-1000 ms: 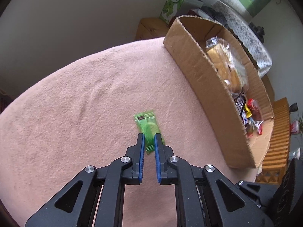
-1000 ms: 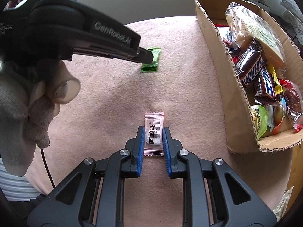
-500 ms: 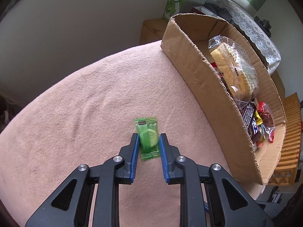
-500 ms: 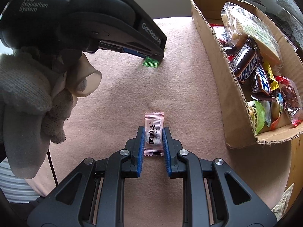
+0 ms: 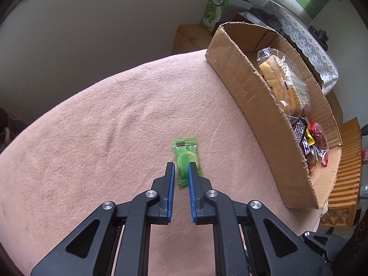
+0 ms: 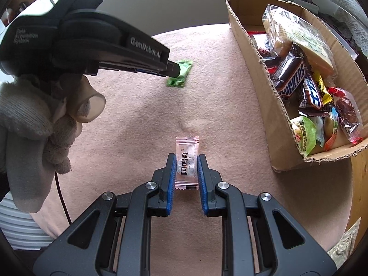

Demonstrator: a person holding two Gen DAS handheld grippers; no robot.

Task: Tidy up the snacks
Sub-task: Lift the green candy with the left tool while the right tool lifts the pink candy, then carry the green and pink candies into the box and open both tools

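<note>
Left gripper [image 5: 181,170] is clamped on small green foil candy packet [image 5: 185,158]; right gripper [image 6: 185,164] on pale pink candy sachet [image 6: 186,163]. Both should be lifted w/ grip firm, carried rightward, let go over brown cardboard snack box [image 6: 257,53].

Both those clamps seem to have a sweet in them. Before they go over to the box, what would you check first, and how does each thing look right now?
1. Left hand-held gripper closed on the green candy: ok, pads pinch the wrapper.
2. Right hand-held gripper closed on the pink candy: ok, wrapper sits squarely between the pads.
3. Green candy clear of the pink cloth: cannot tell.
4. Room in the cardboard box: ok at the far end, the near end is crowded with snacks.
5. Path to the box: ok, nothing lies on the cloth between.
6. Grippers apart from each other: ok.
</note>
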